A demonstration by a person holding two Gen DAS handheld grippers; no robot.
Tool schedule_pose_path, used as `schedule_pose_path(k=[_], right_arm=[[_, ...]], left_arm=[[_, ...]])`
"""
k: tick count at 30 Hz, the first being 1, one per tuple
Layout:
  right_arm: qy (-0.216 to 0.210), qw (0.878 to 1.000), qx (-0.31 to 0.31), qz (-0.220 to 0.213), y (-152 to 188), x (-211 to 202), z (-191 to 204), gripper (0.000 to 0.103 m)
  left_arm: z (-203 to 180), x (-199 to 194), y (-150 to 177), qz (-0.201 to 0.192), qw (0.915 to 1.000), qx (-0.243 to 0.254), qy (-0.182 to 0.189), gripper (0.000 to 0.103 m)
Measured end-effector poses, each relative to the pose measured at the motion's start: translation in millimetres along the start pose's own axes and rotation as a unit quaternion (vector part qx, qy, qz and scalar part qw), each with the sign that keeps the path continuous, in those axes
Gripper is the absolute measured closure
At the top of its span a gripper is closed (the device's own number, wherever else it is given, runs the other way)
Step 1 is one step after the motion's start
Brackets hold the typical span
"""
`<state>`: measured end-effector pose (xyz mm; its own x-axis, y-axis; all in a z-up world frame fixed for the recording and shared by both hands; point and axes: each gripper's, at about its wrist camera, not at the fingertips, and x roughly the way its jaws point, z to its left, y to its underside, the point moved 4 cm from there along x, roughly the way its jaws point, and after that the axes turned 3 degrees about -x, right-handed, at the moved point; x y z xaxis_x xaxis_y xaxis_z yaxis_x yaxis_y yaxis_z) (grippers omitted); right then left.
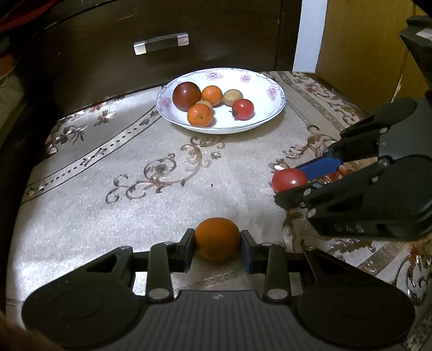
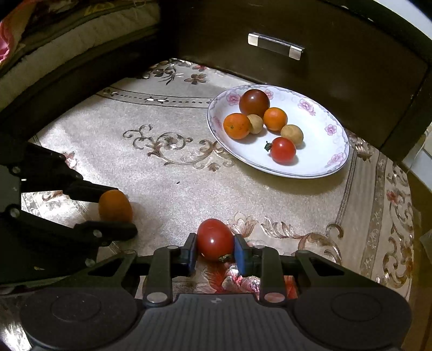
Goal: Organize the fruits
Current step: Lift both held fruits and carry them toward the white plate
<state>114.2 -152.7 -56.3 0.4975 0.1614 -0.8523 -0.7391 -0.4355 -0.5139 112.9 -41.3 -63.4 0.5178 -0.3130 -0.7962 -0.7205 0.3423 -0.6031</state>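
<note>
two grippers, orange (image 1: 216,243) clamped in left gripper (image 1: 217,247), tomato (image 2: 215,243) in right gripper (image 2: 214,249)

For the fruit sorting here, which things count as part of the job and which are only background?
Part of the job:
orange in the left gripper
red tomato in the right gripper
plate with six fruits

Background:
patterned cloth
dark drawer
drawer handle

Glossy ceramic plate (image 1: 272,78), shimmery woven tablecloth (image 1: 108,202)

patterned beige cloth (image 1: 113,216) bears flowered plate (image 1: 270,81), orange (image 1: 217,239), red tomato (image 2: 215,240).
</note>
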Motion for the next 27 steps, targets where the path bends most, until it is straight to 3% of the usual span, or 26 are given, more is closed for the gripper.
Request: schedule_pose_path(k=[27], right_arm=[[-0.011,0.999,0.025,-0.017,-8.5,-10.1,-1.0,0.079]], left_arm=[[5.4,3.3,-19.9,-0.019,0.9997,-0.012,-0.005,0.063]])
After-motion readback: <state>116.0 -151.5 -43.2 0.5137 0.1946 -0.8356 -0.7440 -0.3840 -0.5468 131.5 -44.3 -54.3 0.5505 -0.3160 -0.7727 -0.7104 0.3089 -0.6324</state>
